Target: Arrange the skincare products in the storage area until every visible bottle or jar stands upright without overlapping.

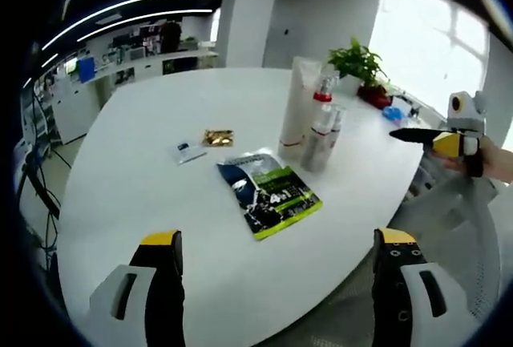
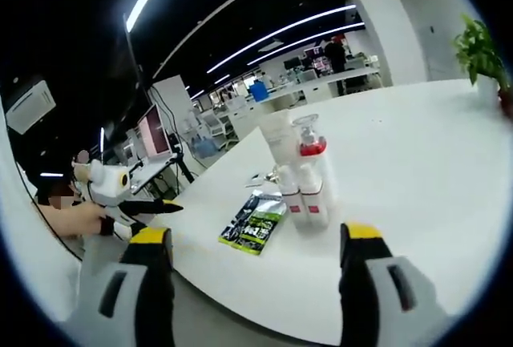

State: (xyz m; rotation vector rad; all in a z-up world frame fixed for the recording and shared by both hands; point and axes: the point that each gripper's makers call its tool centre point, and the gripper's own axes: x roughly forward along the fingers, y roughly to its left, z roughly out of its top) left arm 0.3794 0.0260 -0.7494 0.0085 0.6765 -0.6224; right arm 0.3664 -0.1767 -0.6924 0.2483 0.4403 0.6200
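Bottles [image 1: 321, 135] and tube [image 1: 298, 102] stand upright, clustered on the table [image 1: 144, 195] — green sachet [image 1: 268, 192] lies flat — both grippers [image 1: 276, 271] [image 2: 256, 263] gape, empty.

a broad stretch of bare white table [image 1: 144, 203] is seen ahead of the left gripper [image 1: 276, 263], whose jaws are held wide apart off the near edge. the way toward the bottles [image 1: 321, 135] is partly barred by a flat green packet [image 1: 268, 191], and two small sachets [image 1: 204, 145] are laid further back on the left. the bottles are crowded together, touching, with a tall tube [image 1: 298, 102] just behind. open table is left around the cluster on all sides. a plant [image 1: 358, 62] is stood well beyond. the right gripper [image 2: 260, 267], likewise spread, is held off the table edge, the cluster ahead unblocked.
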